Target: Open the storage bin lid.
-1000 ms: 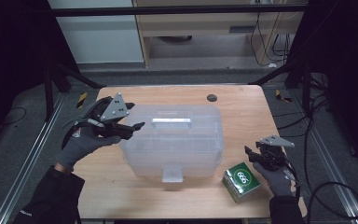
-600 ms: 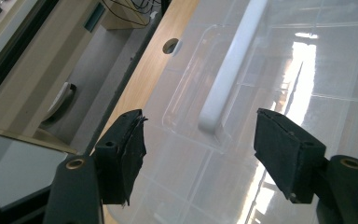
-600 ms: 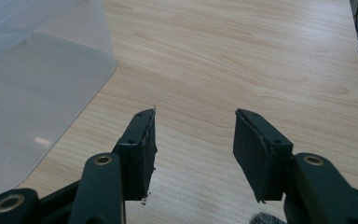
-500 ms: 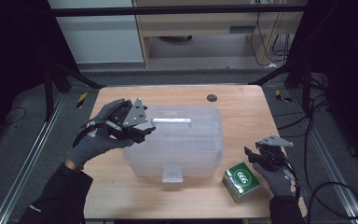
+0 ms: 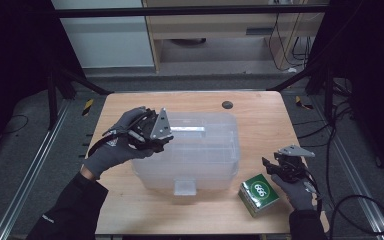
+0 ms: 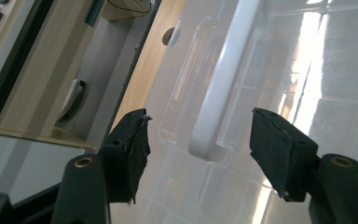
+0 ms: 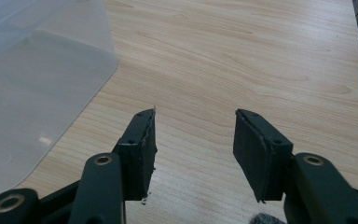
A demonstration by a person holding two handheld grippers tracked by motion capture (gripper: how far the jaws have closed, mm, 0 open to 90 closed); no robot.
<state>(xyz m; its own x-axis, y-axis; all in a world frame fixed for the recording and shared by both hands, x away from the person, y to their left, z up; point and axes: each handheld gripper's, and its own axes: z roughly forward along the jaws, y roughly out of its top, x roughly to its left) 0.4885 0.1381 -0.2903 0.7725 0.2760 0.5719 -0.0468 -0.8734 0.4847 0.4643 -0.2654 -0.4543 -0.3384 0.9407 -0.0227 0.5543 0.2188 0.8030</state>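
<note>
Here the left gripper point(image 6: 198, 149), jaws apart, straddles the handle point(image 6: 221, 84) atop the bin point(image 5: 190, 150); right gripper point(image 7: 193, 149), jaws apart, idles beside it; slick handle may slip if clamped off-centre.
</note>
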